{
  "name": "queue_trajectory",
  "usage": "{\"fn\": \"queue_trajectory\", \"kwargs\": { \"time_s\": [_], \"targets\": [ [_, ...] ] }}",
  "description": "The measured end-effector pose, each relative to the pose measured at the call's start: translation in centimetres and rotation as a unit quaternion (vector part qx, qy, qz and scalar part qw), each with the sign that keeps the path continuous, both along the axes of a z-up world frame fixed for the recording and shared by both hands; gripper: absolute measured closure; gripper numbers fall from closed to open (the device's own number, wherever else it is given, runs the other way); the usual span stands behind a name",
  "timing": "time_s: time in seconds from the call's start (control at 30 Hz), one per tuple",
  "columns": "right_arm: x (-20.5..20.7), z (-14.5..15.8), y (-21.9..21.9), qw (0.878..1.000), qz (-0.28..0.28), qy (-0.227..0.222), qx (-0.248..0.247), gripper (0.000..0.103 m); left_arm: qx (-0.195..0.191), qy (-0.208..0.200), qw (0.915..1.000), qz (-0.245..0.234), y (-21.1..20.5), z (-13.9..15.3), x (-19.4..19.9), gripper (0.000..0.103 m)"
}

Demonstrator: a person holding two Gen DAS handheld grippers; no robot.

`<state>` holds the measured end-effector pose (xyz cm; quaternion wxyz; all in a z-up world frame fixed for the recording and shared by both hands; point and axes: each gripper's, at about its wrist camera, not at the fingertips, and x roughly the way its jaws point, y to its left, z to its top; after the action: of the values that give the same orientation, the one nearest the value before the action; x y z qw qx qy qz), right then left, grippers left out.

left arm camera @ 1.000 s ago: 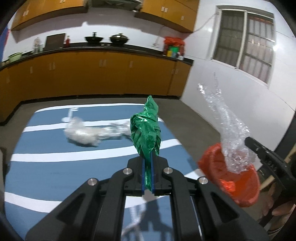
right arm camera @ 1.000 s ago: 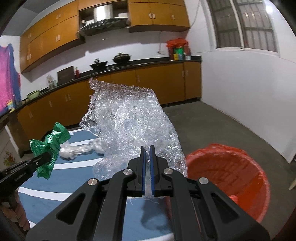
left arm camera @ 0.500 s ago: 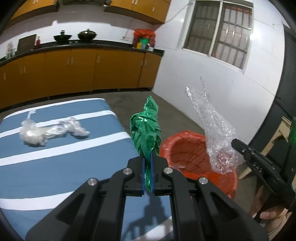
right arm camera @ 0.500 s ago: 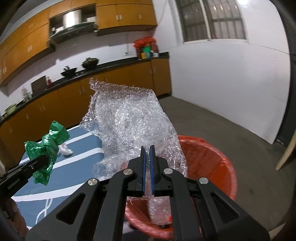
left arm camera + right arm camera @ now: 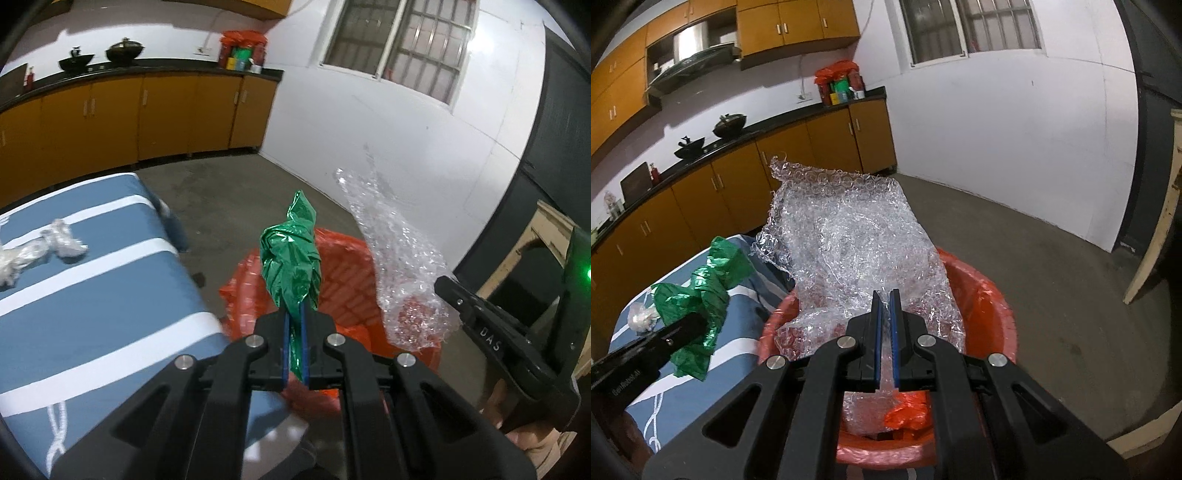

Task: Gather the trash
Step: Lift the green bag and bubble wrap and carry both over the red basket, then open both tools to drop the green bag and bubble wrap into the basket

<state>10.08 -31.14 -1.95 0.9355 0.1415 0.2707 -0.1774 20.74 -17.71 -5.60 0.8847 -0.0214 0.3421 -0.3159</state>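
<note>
Currently the left gripper (image 5: 293, 345) is clamped on a crumpled green wrapper (image 5: 291, 260), held above the near rim of the red bin (image 5: 341, 280). The right gripper (image 5: 885, 341) pinches a sheet of bubble wrap (image 5: 849, 243) over the bin's opening. Only the right wrist view shows the bin's interior, where more bubble wrap and red liner lie. Only the left wrist view shows fully the clear plastic bundle (image 5: 40, 249) on the blue striped tabletop (image 5: 96, 295), near its far edge.
</note>
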Motion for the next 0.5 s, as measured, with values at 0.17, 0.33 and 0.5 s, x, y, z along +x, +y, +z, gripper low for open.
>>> {"fn": "queue_trajectory", "kwargs": {
  "time_s": [0.17,0.33,0.5],
  "targets": [
    [0.0,-0.7,-1.2,1.000,-0.011,0.005,0.011,0.098,0.009,0.009,0.9997,-0.021,-2.1,-1.0,0.5,0.096],
    [0.0,-1.1,-1.7,1.000,-0.012,0.008,0.019,0.098,0.016,0.019,0.9991,-0.034,-4.1,-1.9,1.0,0.094],
    [-0.1,-1.6,-2.3,0.999,-0.009,0.008,0.033,0.093,0.023,0.025,0.9987,-0.037,-4.9,-2.9,1.2,0.079]
  ]
}}
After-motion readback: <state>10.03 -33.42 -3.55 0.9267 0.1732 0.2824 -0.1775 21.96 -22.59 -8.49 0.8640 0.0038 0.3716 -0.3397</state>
